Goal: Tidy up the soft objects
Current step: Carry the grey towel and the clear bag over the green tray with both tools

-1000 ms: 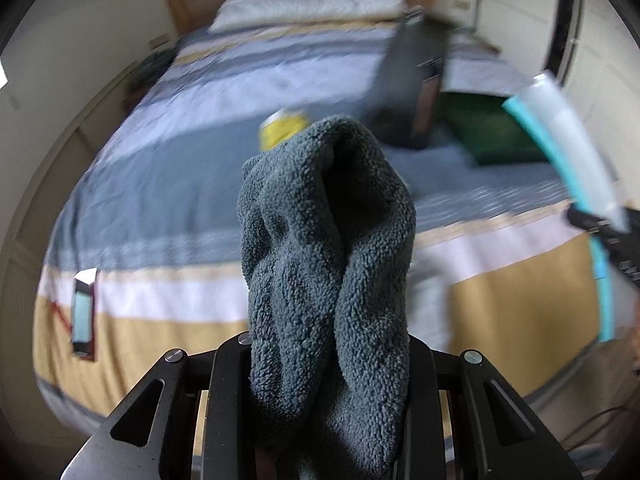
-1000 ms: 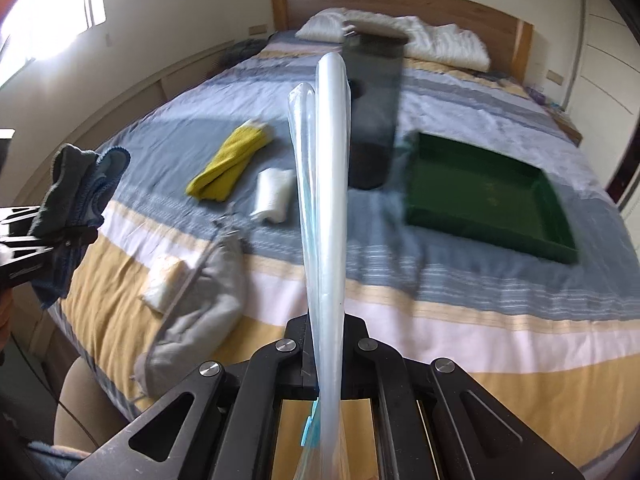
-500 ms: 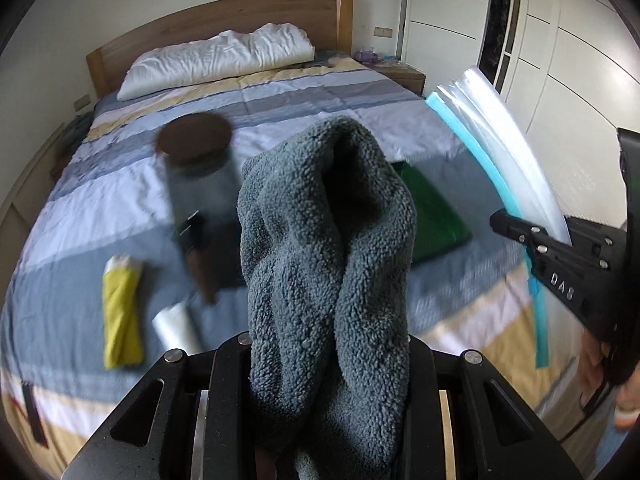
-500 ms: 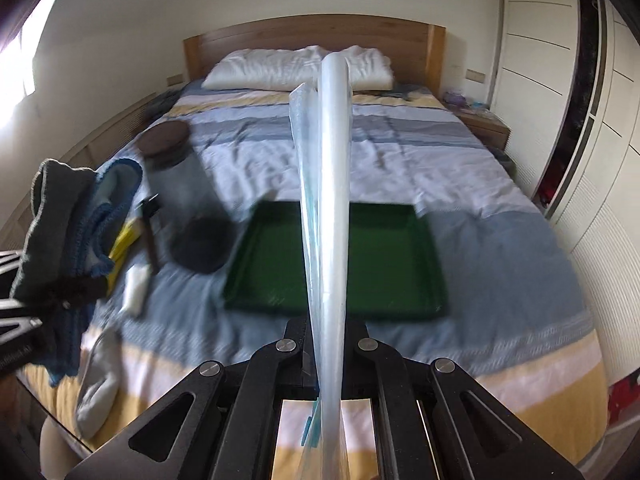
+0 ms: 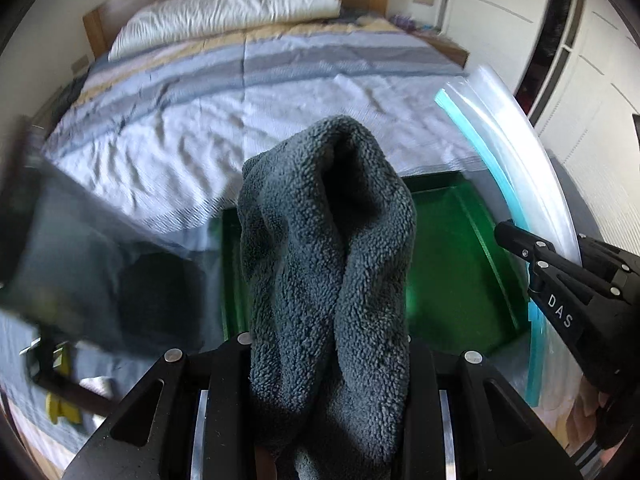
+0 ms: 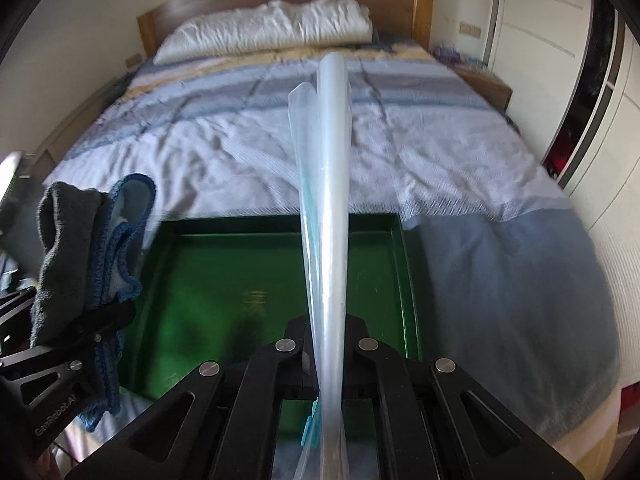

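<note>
Above the green plastic tray (image 6: 248,272) on the bed, left tongs (image 5: 324,344) clamp limp grey fleece cloth (image 5: 324,248); right tongs (image 6: 328,340) pinch slippery clear zip bag (image 6: 326,200) at its edge.

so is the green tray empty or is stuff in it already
Empty as far as shown. The green tray has a bare floor in the right wrist view; the towel and plastic bag are held above it.

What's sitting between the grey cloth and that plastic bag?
Only the green tray on the bed, below the gap between cloth and bag, in the right wrist view.
</note>
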### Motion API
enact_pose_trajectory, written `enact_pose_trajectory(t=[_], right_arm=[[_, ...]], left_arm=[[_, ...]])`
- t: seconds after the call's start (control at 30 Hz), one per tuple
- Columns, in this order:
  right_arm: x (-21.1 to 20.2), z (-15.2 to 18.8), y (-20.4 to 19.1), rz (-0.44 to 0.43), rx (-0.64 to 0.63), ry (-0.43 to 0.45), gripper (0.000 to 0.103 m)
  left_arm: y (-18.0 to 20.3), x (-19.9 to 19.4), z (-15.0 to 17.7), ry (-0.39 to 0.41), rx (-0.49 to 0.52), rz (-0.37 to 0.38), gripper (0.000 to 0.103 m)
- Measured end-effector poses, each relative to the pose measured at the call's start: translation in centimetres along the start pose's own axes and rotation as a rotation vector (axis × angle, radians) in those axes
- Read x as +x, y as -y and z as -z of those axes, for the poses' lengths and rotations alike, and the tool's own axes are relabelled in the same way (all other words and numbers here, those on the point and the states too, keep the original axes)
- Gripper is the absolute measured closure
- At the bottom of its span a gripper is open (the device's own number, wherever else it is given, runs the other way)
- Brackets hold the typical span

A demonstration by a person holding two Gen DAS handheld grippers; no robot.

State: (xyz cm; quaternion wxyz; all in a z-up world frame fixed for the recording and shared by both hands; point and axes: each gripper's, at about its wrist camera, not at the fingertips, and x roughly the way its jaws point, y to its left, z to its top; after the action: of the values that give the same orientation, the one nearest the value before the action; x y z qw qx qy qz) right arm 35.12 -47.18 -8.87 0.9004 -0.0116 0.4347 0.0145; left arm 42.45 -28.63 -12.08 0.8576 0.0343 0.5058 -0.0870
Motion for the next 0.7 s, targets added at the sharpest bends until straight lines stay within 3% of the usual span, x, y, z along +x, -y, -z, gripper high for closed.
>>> enact_pose_trajectory(t=[0.3, 0.7], right_arm=[[8.6, -3.4, 0.6, 0.033, -0.019, -0.104, 0.100], [13.0, -3.7, 0.8, 0.072, -0.027, -0.137, 0.100]], left_arm=[[1.0, 4.9, -0.3, -0.070, -0.018, -0.048, 0.078], [1.4, 7.3, -0.6, -0.090, -0.024, -0.092, 0.078]])
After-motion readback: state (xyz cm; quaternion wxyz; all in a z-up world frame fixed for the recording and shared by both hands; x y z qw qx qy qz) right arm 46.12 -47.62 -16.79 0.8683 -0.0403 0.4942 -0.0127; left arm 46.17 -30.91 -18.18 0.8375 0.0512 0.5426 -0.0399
